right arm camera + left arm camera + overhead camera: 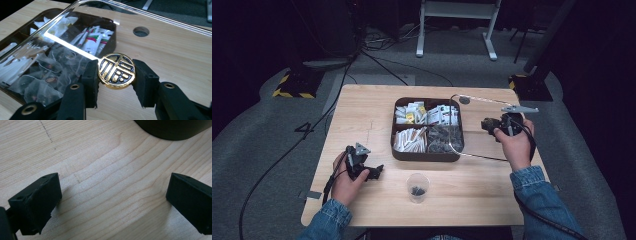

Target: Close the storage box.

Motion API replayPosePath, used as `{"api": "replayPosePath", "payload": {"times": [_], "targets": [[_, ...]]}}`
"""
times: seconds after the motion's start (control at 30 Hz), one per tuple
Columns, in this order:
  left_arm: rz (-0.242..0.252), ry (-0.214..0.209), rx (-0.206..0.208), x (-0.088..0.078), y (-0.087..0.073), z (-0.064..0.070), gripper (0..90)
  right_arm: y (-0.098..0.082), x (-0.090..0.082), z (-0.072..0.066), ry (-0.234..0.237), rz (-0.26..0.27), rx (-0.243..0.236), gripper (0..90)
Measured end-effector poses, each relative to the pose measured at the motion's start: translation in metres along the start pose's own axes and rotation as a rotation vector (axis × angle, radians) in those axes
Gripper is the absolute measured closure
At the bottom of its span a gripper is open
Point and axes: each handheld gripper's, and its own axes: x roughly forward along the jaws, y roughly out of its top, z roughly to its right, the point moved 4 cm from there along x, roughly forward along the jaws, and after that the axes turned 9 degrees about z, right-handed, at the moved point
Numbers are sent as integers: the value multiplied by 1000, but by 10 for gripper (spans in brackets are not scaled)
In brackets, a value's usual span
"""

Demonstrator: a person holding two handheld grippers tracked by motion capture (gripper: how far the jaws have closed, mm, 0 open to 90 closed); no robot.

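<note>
Gold knob (116, 71) between right claw (115, 75) jaws

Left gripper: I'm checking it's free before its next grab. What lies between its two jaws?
Nothing but bare wooden table: in the left gripper view, the left gripper stands wide open.

A four-compartment box (422, 156) sits at the middle of the wooden table (357, 107), with a clear plastic cup (417, 187) just before it near the front edge. The left gripper (374, 172) lies on the table left of the cup and before the box's left corner. The right gripper (488, 124) is to the right of the box, its jaws on either side of a round knob (116, 71) on a transparent lid (160, 40) that leans over the box's right side, and a hole (464, 100) in the tabletop lies behind the box's right corner.
</note>
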Motion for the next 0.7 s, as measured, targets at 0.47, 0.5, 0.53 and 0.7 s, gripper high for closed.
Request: {"api": "replayPosePath", "payload": {"times": [0.47, 0.5, 0.53, 0.7], "targets": [[0, 0, 0, 0, 0, 0, 5, 26, 32, -42, 71, 1, -55, 592], [0, 0, 0, 0, 0, 0, 5, 27, 34, -45, 76, 3, -61, 592], [0, 0, 0, 0, 0, 0, 5, 29, 36, -49, 80, 3, -63, 592], [-2, -2, -1, -1, 0, 0, 5, 33, 46, -61, 92, 0, -76, 592]]}}
